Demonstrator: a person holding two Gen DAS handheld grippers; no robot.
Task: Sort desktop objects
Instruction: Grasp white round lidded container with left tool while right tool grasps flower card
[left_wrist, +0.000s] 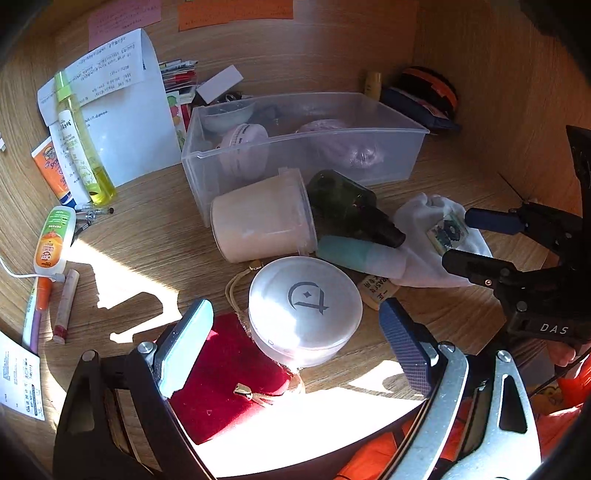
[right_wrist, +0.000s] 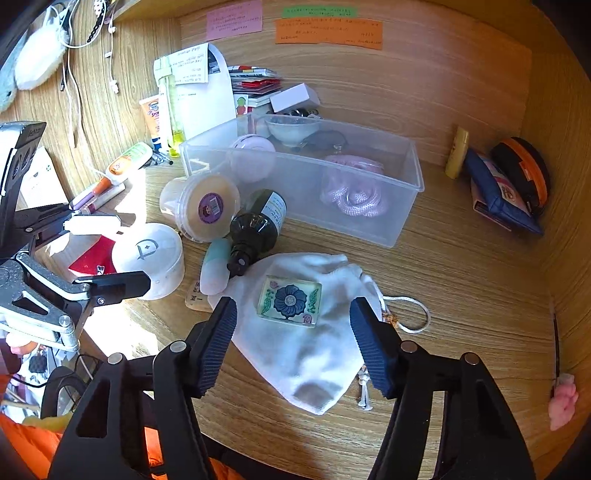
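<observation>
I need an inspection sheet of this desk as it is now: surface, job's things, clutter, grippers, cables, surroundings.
Surface: wooden desk, partly sunlit.
Job's things: clear bin holds pink rope and a bowl; round white case, cream tub on its side, dark bottle, white pouch with flower tile on it.
Clutter: tubes, pens, papers at the left.
Grippers: left gripper open around the white case; right gripper open, astride the pouch.
Cables: white cords hanging.
Surroundings: wooden walls, sticky notes.
</observation>
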